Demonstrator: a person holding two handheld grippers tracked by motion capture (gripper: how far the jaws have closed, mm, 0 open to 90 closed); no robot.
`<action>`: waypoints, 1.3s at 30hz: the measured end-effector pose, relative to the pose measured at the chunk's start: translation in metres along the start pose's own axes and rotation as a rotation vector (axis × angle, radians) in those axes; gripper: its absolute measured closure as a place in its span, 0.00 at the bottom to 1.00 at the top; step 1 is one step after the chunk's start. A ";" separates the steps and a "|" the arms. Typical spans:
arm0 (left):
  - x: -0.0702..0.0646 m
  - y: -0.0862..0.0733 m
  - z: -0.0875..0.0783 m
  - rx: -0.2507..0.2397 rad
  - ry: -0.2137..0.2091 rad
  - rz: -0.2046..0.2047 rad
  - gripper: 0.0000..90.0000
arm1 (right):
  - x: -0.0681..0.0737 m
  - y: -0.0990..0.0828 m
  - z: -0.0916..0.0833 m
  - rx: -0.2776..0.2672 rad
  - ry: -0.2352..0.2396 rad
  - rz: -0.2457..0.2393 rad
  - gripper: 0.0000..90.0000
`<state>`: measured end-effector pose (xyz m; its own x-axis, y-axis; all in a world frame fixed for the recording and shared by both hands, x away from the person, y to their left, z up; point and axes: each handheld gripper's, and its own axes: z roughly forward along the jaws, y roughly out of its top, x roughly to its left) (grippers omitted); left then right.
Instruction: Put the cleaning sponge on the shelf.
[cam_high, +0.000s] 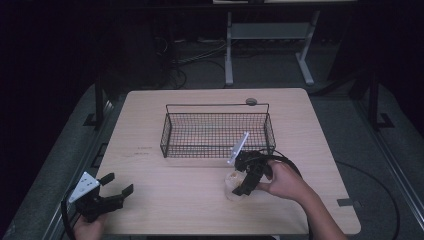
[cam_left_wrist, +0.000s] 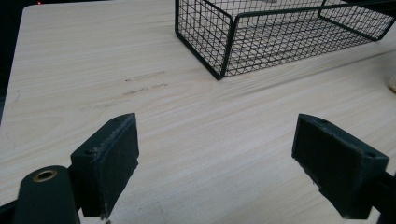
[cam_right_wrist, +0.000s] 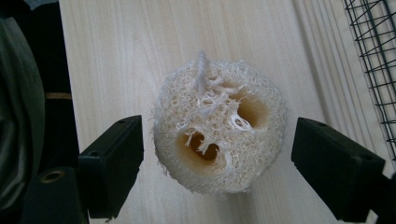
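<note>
Nearest the person, at the table's front left corner, the left gripper rests low over the pale wooden table, held by a hand at the bottom edge. Its jaws stand wide apart with nothing between them; the left gripper view shows only bare wood grain between the two black pads.

Further in and to the right, the right gripper points down at a round, cream-coloured loofah sponge slice lying flat on the table, just in front of the basket. The person's right hand grips it from the right. In the right gripper view the loofah sits between the spread jaws, its fibrous face with two brownish holes turned up; a gap shows on each side, so the pads are not touching it and nothing is held.

Beyond that, near the table's middle, stands a black rectangular wire-mesh basket. Past the table's far edge, a white metal frame stands on the dark floor.
</note>
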<state>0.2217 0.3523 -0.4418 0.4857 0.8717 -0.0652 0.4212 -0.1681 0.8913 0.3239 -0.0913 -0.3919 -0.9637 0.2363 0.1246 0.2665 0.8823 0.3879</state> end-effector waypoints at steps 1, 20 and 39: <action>0.000 0.000 0.000 0.000 0.001 0.000 0.15 | 0.000 0.000 0.000 0.001 0.001 0.003 0.18; -0.001 0.000 0.000 -0.002 0.000 0.001 0.15 | -0.004 0.000 0.003 0.009 0.017 0.012 0.31; -0.001 0.000 0.000 -0.003 0.002 0.005 0.15 | -0.003 -0.005 -0.005 -0.009 0.018 0.009 0.32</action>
<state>0.2214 0.3517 -0.4415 0.4866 0.8716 -0.0599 0.4161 -0.1709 0.8931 0.3257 -0.0984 -0.3892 -0.9607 0.2367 0.1448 0.2754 0.8766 0.3945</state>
